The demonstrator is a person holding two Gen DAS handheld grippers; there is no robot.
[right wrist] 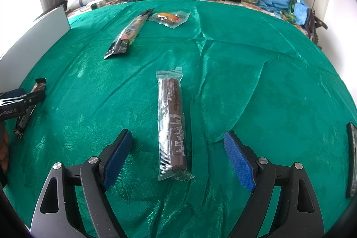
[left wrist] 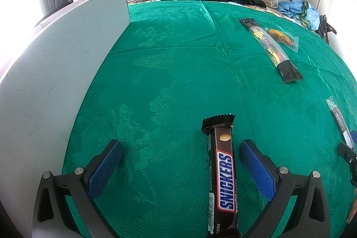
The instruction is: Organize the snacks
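Snickers bar (left wrist: 223,180) lies between the left gripper's (left wrist: 181,160) spread jaws, nearer the right one, untouched

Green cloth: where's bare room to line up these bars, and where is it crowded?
The widest bare patch of the green cloth lies between the white board and the Snickers bar. The right wrist view shows more room right of the clear-wrapped brown bar. It is crowded at the far side, where the long black-ended packet touches the small orange snack pouch.
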